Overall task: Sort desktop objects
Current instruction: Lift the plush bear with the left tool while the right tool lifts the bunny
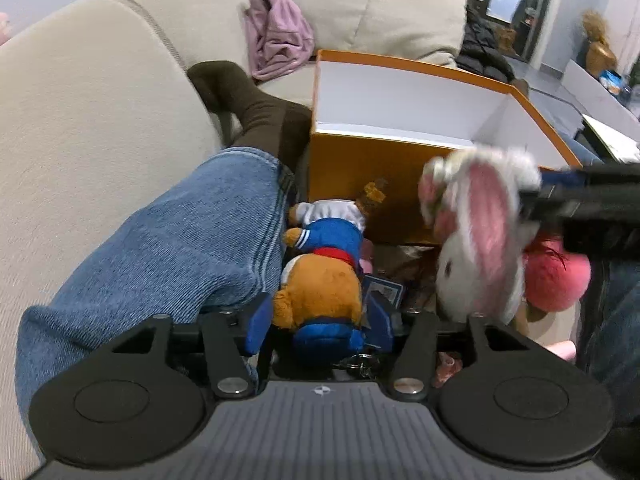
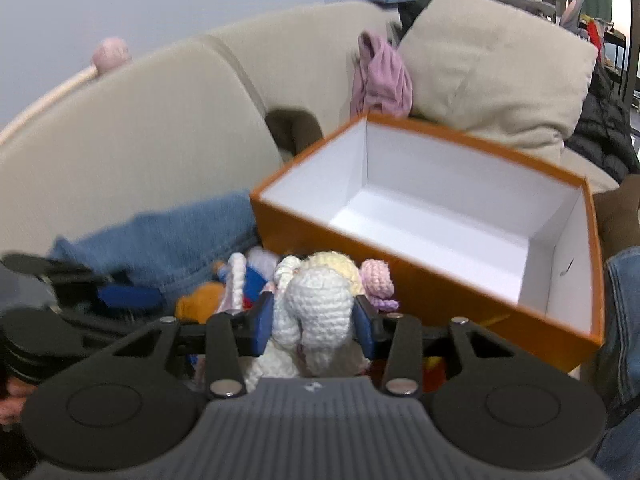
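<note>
Left gripper (image 1: 320, 322) clamps the bear plush (image 1: 320, 280); right gripper (image 2: 314, 320) clamps the crocheted doll (image 2: 316, 312).

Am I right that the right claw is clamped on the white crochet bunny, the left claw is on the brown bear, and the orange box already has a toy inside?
Not quite: the orange box is empty, its white floor bare in the right wrist view. The rest holds: right claw clamped on the white crochet bunny, left claw on the brown bear.

the white rabbit toy (image 1: 480, 232) is motion-blurred; the right gripper (image 1: 532, 200) runs off the frame's right edge, its jaws smeared; the pink plush (image 1: 556, 280) is half hidden behind the rabbit.
</note>
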